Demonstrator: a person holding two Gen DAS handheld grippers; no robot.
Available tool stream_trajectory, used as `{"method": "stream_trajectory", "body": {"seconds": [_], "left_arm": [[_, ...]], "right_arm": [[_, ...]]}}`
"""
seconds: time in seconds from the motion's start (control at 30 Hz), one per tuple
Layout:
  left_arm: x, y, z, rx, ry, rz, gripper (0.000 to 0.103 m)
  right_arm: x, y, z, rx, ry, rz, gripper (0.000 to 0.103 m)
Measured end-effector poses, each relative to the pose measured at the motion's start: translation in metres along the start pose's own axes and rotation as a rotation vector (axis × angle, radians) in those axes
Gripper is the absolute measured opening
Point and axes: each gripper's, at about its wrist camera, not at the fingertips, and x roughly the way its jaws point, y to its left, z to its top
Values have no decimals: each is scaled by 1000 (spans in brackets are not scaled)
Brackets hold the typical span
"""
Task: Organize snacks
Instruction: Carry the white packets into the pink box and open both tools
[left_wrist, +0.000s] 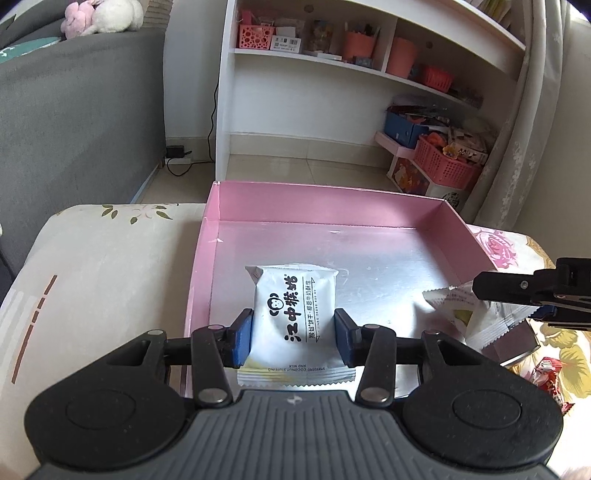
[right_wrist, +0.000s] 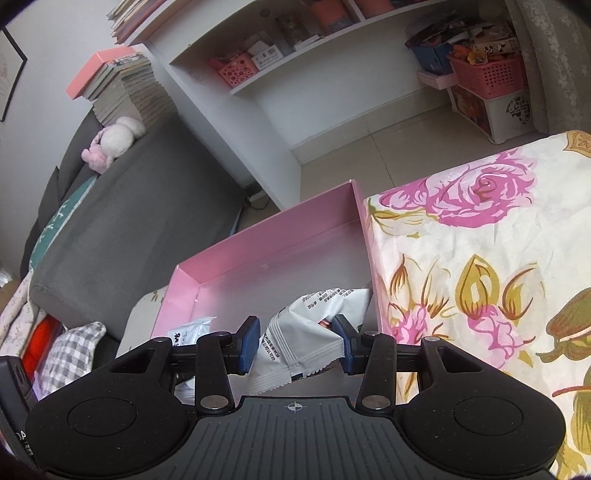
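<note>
- Over the left half of the pink box (left_wrist: 212, 236), the left gripper (left_wrist: 293, 338) has its blue pads clamped on the two long sides of a white biscuit packet (left_wrist: 295, 306), printed face up, lower end at the box's shiny floor.
- In handling, this packet looks light and flat, with a slick film skin; the contents are probably brittle, so a gentle squeeze across the middle, clear of the crimped ends, seems safest.
- Over the right side of the box, close to its right wall, the right gripper (right_wrist: 295, 341) is closed on a second white packet (right_wrist: 303, 332), held crumpled and tilted; the near pad's contact is partly hidden.
- This packet's film buckles readily; a hold on the filled body should slip less than one on the seam.
- Beside the box lies a flowered cloth (right_wrist: 480, 240).
</note>
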Motion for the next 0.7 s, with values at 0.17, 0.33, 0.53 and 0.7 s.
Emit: {"method": "stream_trajectory", "body": {"seconds": [0.17, 0.33, 0.53, 0.7], "left_arm": [[-2, -2, 2, 14, 2, 7, 65], [-17, -7, 1, 44, -4, 11, 81], [-38, -10, 2, 28, 6, 1, 97], [-51, -10, -2, 45, 28, 36, 100]], "right_arm": [[-9, 1, 2, 11, -24, 15, 63], [-25, 10, 1, -11, -42, 3, 79], [-45, 24, -10, -47, -30, -43, 91], [-57, 35, -18, -73, 2, -67, 93]]}}
